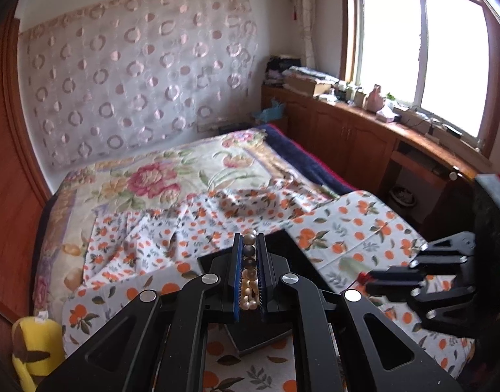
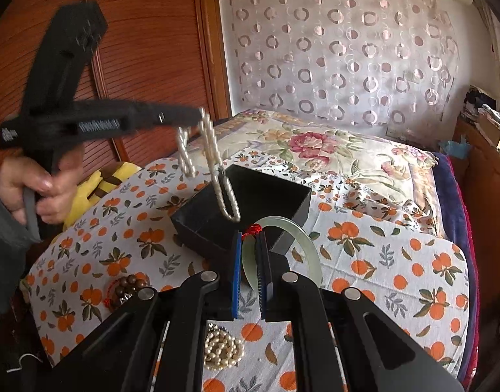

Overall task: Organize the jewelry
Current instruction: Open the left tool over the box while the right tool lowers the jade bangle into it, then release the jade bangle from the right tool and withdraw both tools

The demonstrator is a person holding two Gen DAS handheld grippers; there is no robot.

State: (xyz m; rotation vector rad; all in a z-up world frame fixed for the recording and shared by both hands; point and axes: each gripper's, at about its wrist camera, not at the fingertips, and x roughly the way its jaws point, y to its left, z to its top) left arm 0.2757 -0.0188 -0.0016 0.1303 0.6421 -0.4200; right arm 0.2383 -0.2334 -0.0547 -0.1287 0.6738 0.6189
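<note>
Dangling from the left gripper (image 2: 197, 117), a pearl necklace (image 2: 217, 176) hangs in loops, its lowest loop over the open black box (image 2: 282, 202). At far left in the right wrist view the person's left hand (image 2: 37, 189) squeezes that gripper's handle, high above the orange-print cloth (image 2: 396, 261). From the left wrist camera the left gripper (image 1: 250, 245) has its jaws nearly together, pinching a column of beads (image 1: 249, 271), brown-grey ones at the tips and cream pearls further back. Under it sits the dark box (image 1: 259, 339), mostly hidden by the fingers.

Moving along the cloth, a brown wooden bead bracelet (image 2: 125, 289) lies left of the box, and a heaped cream pearl strand (image 2: 222, 349) lies nearer the camera, partly behind the linkage. Centre stage, the right gripper (image 2: 250, 245) is closed down on a pale green jade bangle (image 2: 302, 238) tied with a red knot (image 2: 251, 228), held just beside the box's near corner. In the left wrist view the right gripper (image 1: 370, 277) shows at the right edge, a red speck at its tips.

Beyond lies a floral blanket (image 2: 331, 143); at far left a yellow plush toy (image 1: 34, 343).
</note>
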